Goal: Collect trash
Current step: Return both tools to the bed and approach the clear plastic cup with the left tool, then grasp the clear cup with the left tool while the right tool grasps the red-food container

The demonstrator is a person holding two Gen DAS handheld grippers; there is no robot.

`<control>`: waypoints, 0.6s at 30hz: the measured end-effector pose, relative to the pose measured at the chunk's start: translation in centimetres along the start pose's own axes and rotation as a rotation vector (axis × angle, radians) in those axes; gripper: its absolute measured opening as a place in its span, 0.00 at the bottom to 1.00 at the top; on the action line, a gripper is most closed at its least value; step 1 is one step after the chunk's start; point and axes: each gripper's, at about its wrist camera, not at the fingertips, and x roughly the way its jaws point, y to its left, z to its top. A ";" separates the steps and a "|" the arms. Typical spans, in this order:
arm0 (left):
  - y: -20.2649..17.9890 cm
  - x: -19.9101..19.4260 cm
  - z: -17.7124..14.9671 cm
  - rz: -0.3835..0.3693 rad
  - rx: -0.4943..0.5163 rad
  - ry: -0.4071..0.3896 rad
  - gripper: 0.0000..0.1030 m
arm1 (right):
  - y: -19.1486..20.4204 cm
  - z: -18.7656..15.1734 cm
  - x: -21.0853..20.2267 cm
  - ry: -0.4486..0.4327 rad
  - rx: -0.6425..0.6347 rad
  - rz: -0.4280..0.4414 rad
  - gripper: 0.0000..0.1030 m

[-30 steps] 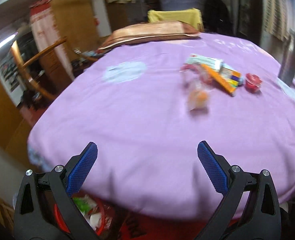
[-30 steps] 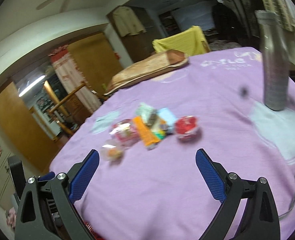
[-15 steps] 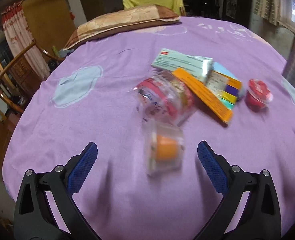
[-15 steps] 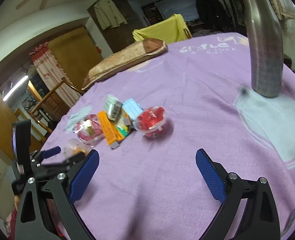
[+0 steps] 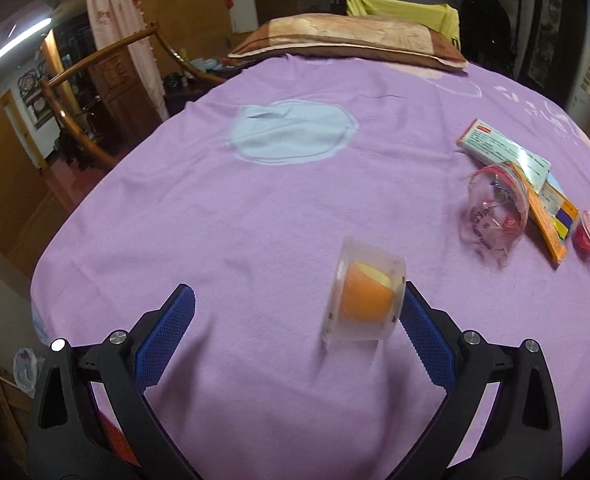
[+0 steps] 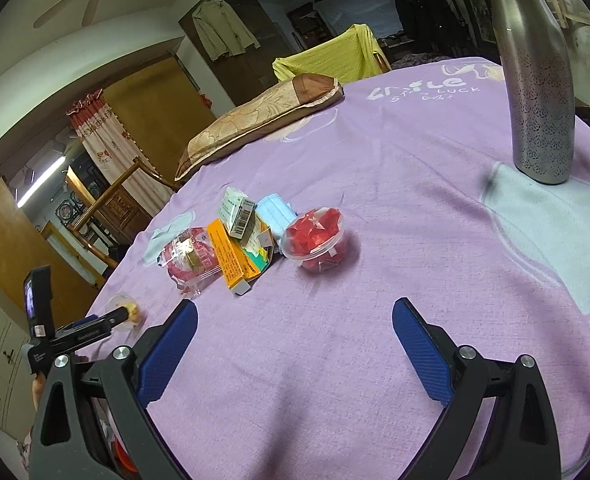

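left wrist view: the left claw (image 5: 295, 312) is held low over the purple-covered surface (image 5: 255, 208), spread wide with nothing gripped. a clear cup with an orange piece inside (image 5: 367, 300) lies on its side between the blue pads, right beside or touching the right-hand pad (image 5: 427, 344) and well apart from the other; contact cannot be confirmed. this placement is judged a line-up for closing on the cup. more trash is seen to the right: a crumpled clear wrapper (image 5: 495, 212), flat cartons (image 5: 507, 152) and a small red cup (image 5: 589, 234).

right wrist view: the right claw (image 6: 295, 340) is held wide open and empty above bare cloth, near the red cup (image 6: 315, 238), judged its likely target. the carton pile (image 6: 239, 240) is noted just beside that cup. a steel bottle (image 6: 539, 80) stands upright, well apart.
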 end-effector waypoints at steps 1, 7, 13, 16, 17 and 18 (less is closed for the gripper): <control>0.3 -0.2 -0.1 0.000 -0.005 -0.005 0.93 | 0.0 0.0 0.0 0.001 0.001 0.001 0.94; 0.9 -0.9 -0.1 -0.044 -0.021 -0.032 0.93 | 0.0 -0.1 0.1 0.016 0.010 0.012 0.94; 1.6 0.1 1.9 0.009 -0.027 -0.029 0.93 | 0.0 -0.1 0.1 0.023 0.007 0.017 0.94; 2.9 -0.2 3.1 0.021 -0.073 -0.036 0.93 | 0.1 -0.1 0.1 0.021 0.010 0.019 0.94; 3.1 -0.3 3.2 0.022 -0.082 -0.041 0.93 | 0.1 -0.1 0.1 0.021 0.012 0.020 0.94; 3.2 -0.6 3.2 0.015 -0.087 -0.047 0.93 | 0.1 -0.2 0.1 0.021 0.013 0.020 0.94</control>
